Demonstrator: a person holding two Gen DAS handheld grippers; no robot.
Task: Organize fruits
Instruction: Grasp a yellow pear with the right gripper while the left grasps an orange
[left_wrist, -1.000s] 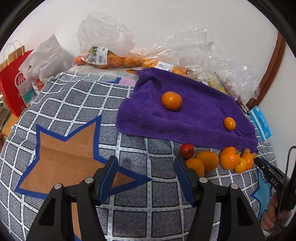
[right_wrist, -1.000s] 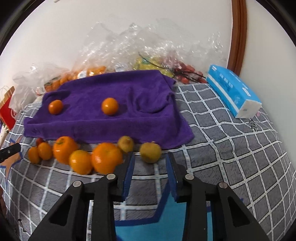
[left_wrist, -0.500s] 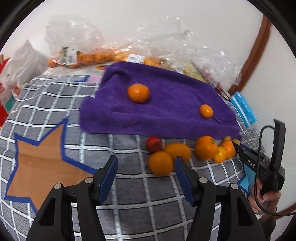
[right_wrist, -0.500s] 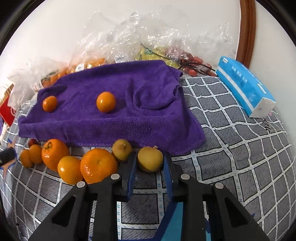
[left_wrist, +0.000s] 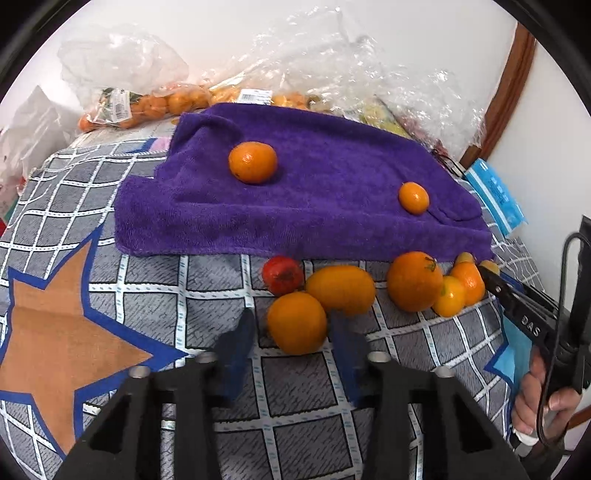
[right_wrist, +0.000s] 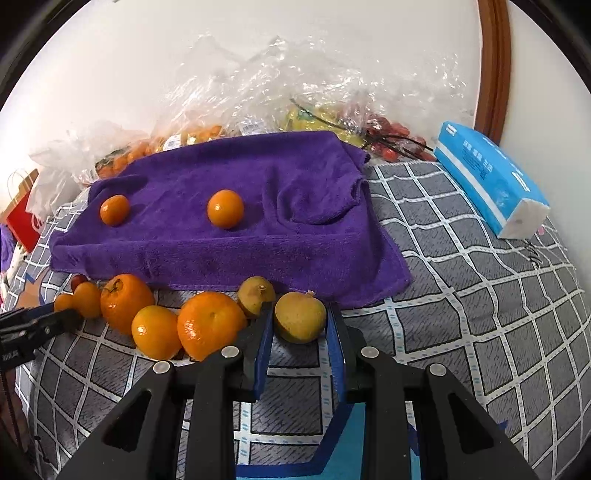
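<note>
While both grippers sit low over the fruit row just in front of the towel (left_wrist: 317, 199), the step in hand looks like a double pick-up. The left gripper (left_wrist: 291, 339) has just been closing, with an orange (left_wrist: 296, 322) between its blue pads; the motion blur leaves it unclear whether the pads press on the fruit yet, though they stand close on either side of it. The right gripper (right_wrist: 300, 332) is clamped on a pear (right_wrist: 300, 316), the yellow-brown fruit at the right end of the row, nearest the towel's front right corner, with a pad against each side.

Two oranges already lie on the towel, one toward its left (right_wrist: 114, 209) and one nearer its middle (right_wrist: 225, 208), well apart. The rest wait off it, along its front edge: a red fruit (left_wrist: 282, 274), an oblong orange (left_wrist: 340, 290), a stemmed orange (left_wrist: 413, 280), a few smaller ones and a second pear (right_wrist: 255, 295).

Judging by this, sorting onto the towel is at an early stage. Next, each held fruit likely needs lifting straight up, clear of its touching neighbours so none roll, then carrying back over the towel's edge and setting down on a bare patch, spaced from the two already there. The left grip should be firm before lifting.
</note>
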